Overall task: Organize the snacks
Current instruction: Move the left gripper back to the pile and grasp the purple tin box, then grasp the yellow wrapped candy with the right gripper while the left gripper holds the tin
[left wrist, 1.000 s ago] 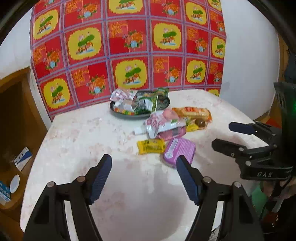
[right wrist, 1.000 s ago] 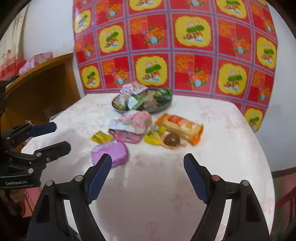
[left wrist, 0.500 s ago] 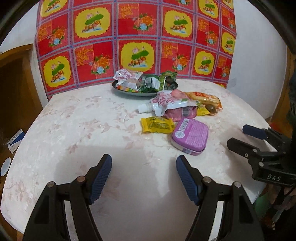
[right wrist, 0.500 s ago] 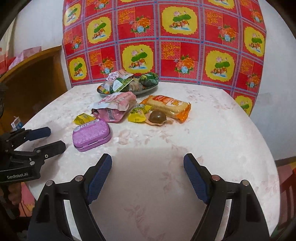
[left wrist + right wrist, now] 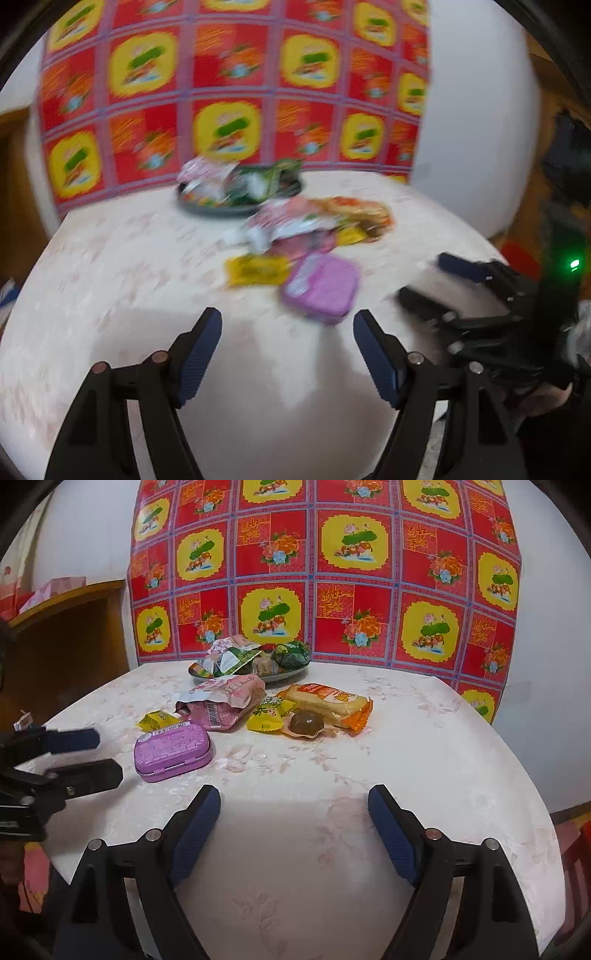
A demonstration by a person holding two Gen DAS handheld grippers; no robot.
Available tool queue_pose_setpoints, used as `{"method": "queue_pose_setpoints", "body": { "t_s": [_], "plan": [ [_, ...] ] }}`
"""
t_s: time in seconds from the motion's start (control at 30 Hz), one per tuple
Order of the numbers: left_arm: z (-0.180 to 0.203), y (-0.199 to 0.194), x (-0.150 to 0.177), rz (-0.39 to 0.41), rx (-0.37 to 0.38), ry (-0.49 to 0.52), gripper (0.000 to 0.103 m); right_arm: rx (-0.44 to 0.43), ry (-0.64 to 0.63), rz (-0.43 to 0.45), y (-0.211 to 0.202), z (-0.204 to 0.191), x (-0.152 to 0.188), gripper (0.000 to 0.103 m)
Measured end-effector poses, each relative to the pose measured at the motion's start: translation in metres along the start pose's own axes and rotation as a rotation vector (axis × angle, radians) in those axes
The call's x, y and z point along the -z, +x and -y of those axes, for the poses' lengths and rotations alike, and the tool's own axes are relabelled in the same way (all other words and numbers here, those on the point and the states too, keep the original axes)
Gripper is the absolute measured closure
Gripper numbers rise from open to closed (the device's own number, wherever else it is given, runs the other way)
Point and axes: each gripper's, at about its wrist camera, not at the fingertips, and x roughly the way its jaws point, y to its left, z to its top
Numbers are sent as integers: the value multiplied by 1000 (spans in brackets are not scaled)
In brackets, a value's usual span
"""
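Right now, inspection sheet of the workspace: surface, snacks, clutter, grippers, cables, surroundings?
Surface: table under a pale floral cloth, near half bare.
Job's things: plate heaped with snacks at the back; loose in front of it: pink pouch, orange pack, brown sweet, two yellow candies, purple tin nearest.
Clutter: nothing seen.
Grippers: left gripper and right gripper open, empty, over bare cloth.
Cables: nothing seen.
Surroundings: red patterned sheet on the wall; wooden cabinet.
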Motion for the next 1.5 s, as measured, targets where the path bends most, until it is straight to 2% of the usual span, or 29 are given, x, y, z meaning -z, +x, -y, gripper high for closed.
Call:
{"method": "queue_pose_setpoints", "body": {
  "t_s": [0.07, 0.13, 0.3, 0.43, 0.53, 0.73, 0.77, 0.83, 1.0, 1.17, 1.33, 1.43, 1.5],
  "plan": [
    [5, 3, -9, 2, 43, 26, 26, 0, -2, 6, 0, 0, 1, 20],
    [5, 15, -18, -46, 80, 20, 26, 0, -1, 12, 0, 0, 1, 20],
    [-5, 37, -29, -132, 80, -7, 29, 3, 6, 10, 0, 0, 1, 20],
    [-2, 44, -30, -167, 107, 21, 29, 3, 5, 12, 0, 0, 2, 20],
    [6, 52, -31, -200, 87, 60, 29, 2, 9, 12, 0, 0, 2, 20],
    [22, 64, -38, -224, 59, 123, 29, 2, 10, 13, 0, 1, 1, 20],
    [23, 65, -39, -224, 60, 125, 31, 2, 10, 13, -1, 1, 2, 20],
    [25, 65, -39, -215, 73, 134, 40, 2, 9, 13, 0, 1, 2, 20],
    [27, 62, -38, -201, 81, 138, 42, 2, 10, 14, -1, 1, 2, 20],
    [13, 42, -34, -147, 51, 79, 42, 1, 10, 15, 0, 1, 2, 20],
    [-19, 23, -22, -112, -83, 27, 42, 4, 11, 16, 0, 0, 2, 20],
    [-39, 19, -19, -110, -125, 3, 42, 7, 13, 17, -1, 0, 1, 21],
    [-50, 17, -17, -111, -127, -13, 41, 8, 14, 18, -1, 1, 2, 21]
  ]
}}
